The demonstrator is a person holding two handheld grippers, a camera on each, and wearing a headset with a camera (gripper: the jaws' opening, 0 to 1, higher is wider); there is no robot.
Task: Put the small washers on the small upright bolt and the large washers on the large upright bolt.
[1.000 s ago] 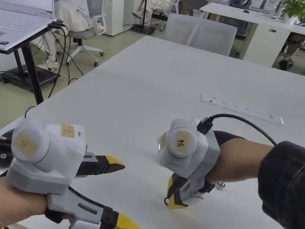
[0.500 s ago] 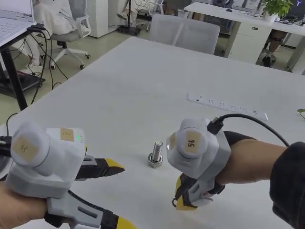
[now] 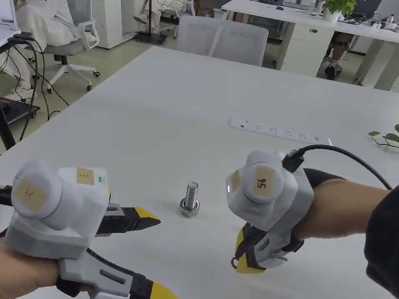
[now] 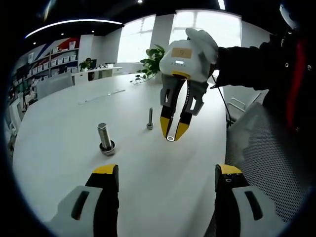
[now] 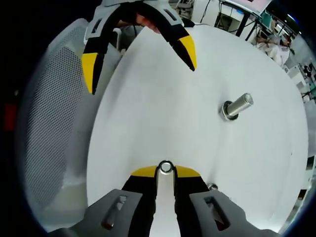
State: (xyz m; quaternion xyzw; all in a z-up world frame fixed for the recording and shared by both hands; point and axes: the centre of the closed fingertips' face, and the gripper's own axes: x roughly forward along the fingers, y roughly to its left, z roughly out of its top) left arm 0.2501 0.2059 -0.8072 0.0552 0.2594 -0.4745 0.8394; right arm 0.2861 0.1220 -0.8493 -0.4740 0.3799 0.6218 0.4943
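Note:
The large upright bolt (image 3: pixel 189 199) stands on the white table (image 3: pixel 168 112) with a washer around its base; it is also in the left gripper view (image 4: pixel 104 138) and in the right gripper view (image 5: pixel 237 106). The thin small bolt (image 4: pixel 149 118) stands farther back. To the right of the large bolt, my right gripper (image 3: pixel 247 265) points down, shut on a small washer (image 5: pixel 165 167) pinched at its tips (image 4: pixel 170 138). My left gripper (image 3: pixel 153 254) hovers open near the table's near edge, nothing between its jaws (image 4: pixel 165 170).
A white power strip (image 3: pixel 277 131) lies across the far middle of the table. A grey chair (image 3: pixel 218 40) stands at the far edge and a mesh chair (image 4: pixel 266 148) at the near edge. Plant leaves (image 3: pixel 386 136) poke in at the right.
My right gripper has shifted right with the washer, uncovering the large bolt it hid a second ago. The head camera has panned too. The left gripper has held its place, open.

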